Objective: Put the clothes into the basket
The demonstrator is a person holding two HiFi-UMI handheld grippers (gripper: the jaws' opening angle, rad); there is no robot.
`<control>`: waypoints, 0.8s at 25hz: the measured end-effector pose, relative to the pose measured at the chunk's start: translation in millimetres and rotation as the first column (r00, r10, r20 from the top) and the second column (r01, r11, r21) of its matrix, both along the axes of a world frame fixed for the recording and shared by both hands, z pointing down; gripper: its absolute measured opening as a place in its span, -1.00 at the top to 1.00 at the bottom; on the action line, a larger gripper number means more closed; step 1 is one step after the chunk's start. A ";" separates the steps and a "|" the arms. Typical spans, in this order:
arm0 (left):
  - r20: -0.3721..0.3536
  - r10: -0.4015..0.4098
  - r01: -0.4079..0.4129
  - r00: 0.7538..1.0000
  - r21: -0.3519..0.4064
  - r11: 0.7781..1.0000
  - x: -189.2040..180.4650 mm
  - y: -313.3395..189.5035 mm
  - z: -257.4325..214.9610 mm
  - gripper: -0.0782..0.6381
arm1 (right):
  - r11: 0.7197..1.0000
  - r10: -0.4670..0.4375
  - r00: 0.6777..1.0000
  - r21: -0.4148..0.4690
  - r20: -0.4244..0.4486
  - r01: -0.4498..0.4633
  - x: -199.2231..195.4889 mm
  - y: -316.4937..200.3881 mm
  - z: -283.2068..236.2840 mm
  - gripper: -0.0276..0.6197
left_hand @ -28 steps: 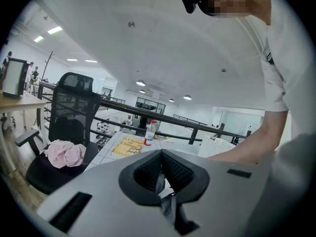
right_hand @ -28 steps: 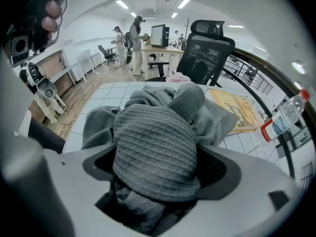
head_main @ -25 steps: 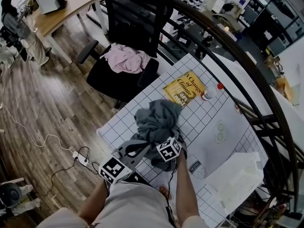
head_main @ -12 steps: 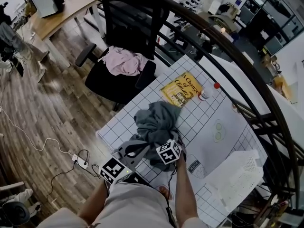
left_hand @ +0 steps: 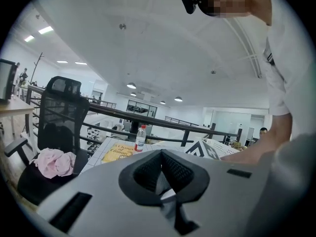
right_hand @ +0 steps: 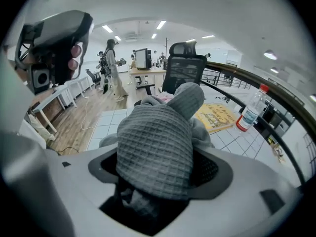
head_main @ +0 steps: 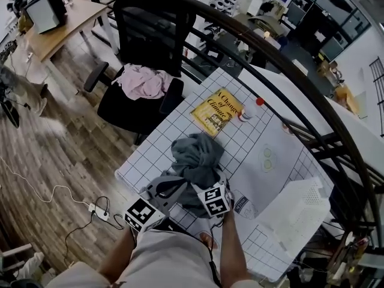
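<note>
While pink clothing [head_main: 143, 81] is lying on a black chair [head_main: 150, 23] at left, a person is working two grippers at a gridded table [head_main: 150, 155].
The left gripper [left_hand: 162, 169] is keeping its jaws together at the edge of the grey garment [head_main: 195, 158] heaped on the table; the right gripper [right_hand: 160, 169] is clamping a bunched fold of it, with the white basket [head_main: 303, 206] standing apart at right.

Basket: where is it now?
Head view, lower right: the white basket sits at the table's right end, beside the white sheet, right of the grey garment.
</note>
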State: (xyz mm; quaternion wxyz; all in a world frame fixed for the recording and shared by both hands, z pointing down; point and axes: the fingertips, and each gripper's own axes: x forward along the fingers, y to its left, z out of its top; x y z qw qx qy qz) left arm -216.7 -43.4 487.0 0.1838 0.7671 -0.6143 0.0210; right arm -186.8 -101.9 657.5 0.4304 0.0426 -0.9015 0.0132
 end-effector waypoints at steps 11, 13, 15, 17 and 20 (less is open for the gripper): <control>0.007 0.129 -0.129 0.992 0.050 0.990 28.4 -15.8 -21.9 0.77 | 0.983 0.182 0.971 -0.021 0.155 -0.181 41.6 5.8 -49.3 -0.27; 0.006 0.157 -0.157 0.988 0.074 0.985 35.5 -19.9 -29.9 0.77 | 0.974 0.224 0.957 -0.016 0.185 -0.225 49.2 4.0 -61.2 -0.27; 0.009 0.187 -0.188 0.982 0.090 0.978 42.3 -22.8 -35.8 0.77 | 0.963 0.264 0.940 -0.012 0.214 -0.268 56.8 2.1 -73.2 -0.27; 0.012 0.220 -0.220 0.975 0.103 0.970 49.3 -25.0 -40.1 0.77 | 0.951 0.303 0.922 -0.015 0.240 -0.309 65.3 0.7 -84.4 -0.27; 0.017 0.275 -0.275 0.961 0.118 0.954 61.6 -28.5 -48.8 0.77 | 0.929 0.360 0.892 -0.023 0.275 -0.368 80.4 -3.7 -95.1 -0.27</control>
